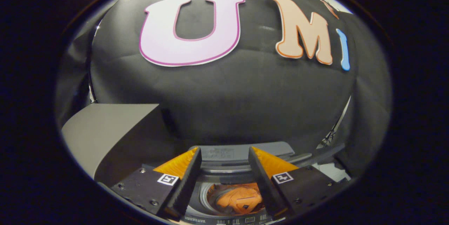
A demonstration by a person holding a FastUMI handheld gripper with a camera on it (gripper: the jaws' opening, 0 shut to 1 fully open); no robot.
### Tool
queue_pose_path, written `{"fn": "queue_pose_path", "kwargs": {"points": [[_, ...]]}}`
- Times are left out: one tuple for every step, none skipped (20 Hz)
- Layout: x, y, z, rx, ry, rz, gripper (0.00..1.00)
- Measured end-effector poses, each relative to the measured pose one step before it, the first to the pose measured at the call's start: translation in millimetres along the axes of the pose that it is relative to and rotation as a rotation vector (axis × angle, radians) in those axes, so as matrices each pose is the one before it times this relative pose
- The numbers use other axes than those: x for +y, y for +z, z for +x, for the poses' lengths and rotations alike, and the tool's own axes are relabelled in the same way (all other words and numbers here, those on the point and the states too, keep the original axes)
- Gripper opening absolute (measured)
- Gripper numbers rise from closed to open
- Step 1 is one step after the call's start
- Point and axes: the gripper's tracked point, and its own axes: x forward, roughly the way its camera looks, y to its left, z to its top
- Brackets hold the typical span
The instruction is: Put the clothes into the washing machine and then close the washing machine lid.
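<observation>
Claw [224, 155]: we record its two fingers spread wide apart with nothing held between them, poised above the washing machine [242, 153]. Clothes, an orange garment [239, 200]: we see it lying down inside the machine's round drum [207, 197], framed in the gap between the fingers and touching neither; the grey lid [229, 155] stands raised at the machine's rear edge, just beyond the fingertips. Grey box-like block [105, 130]: we note it beside the machine's left edge, before the black booth wall [224, 91].
</observation>
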Motion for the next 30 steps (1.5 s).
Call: {"fn": "queue_pose_path", "kwargs": {"points": [[-3.18, -3.97, -7.86, -0.01389, 0.00235, 0.02141, 0.81], [-4.49, -2.3, -6.5, -0.01733, 0.00213, 0.01913, 0.81], [-4.83, -0.35, -7.79, -0.01948, -0.00356, 0.01191, 0.81], [-6.97, 1.45, -6.54, -0.02249, -0.00794, 0.0031, 0.81], [-7.17, 2.92, -8.16, -0.02018, -0.00779, -0.00291, 0.81], [-6.49, 3.07, -10.09, -0.02184, -0.00866, -0.0029, 0.81], [-5.26, 3.73, -8.46, -0.02028, -0.00945, -0.00471, 0.81], [-8.52, 2.98, -6.93, -0.01659, -0.00863, -0.0053, 0.81], [-5.05, 2.77, -5.46, -0.01616, -0.00743, -0.00649, 0.81], [-7.47, 1.28, -6.84, -0.01364, -0.00944, -0.00854, 0.81], [-8.2, 0.97, -9.1, -0.01274, -0.0099, -0.01054, 0.81], [-9.13, 0.86, -7.54, -0.01525, -0.01124, -0.00754, 0.81], [-7.37, 0.9, -7.79, -0.01031, -0.00601, -0.00271, 0.81], [-5.16, -1.32, -6.78, -0.00788, -0.00309, 0.00412, 0.81], [-4.4, 0.28, -7.08, -0.0119, -0.00035, 0.00814, 0.81], [-4.92, 0.12, -6.65, -0.01143, 0.00247, 0.00541, 0.81], [-5.8, 0.52, -7.88, -0.01562, -0.00092, -0.00113, 0.81], [-4.72, 0.69, -5.19, -0.01649, 0.00507, -0.00505, 0.81], [-3.26, 1.02, -5.56, -0.01708, 0.00824, -0.00425, 0.81], [-2.86, 0.21, -4.1, -0.01475, 0.00461, -0.00001, 0.81], [-3.45, -0.71, -6.15, -0.01345, 0.0065, 0.00358, 0.81], [-2.87, -0.69, -5.41, -0.01158, 0.01265, 0.00262, 0.81], [-2.08, -1.63, -5.52, -0.00739, 0.01133, -0.00484, 0.81], [-5.14, -3.5, -4.56, -0.00624, -0.00227, -0.00997, 0.81], [-5.37, -3.59, -6.81, -0.00397, 0.00022, -0.01131, 0.82], [-3.69, -3.58, -3.59, -0.00479, 0.0028, -0.00632, 0.82], [-2.87, -4.57, -5.26, -0.00201, 0.00658, -0.00169, 0.84], [-2.68, -6.16, -4.62, 0.0009, 0.01052, 0.00318, 0.86], [-1.72, -7.23, -6.06, -0.00011, 0.01311, 0.00387, 0.88], [-1.56, -8.17, -5.95, -0.00111, 0.013, 0.00098, 0.9]]}}
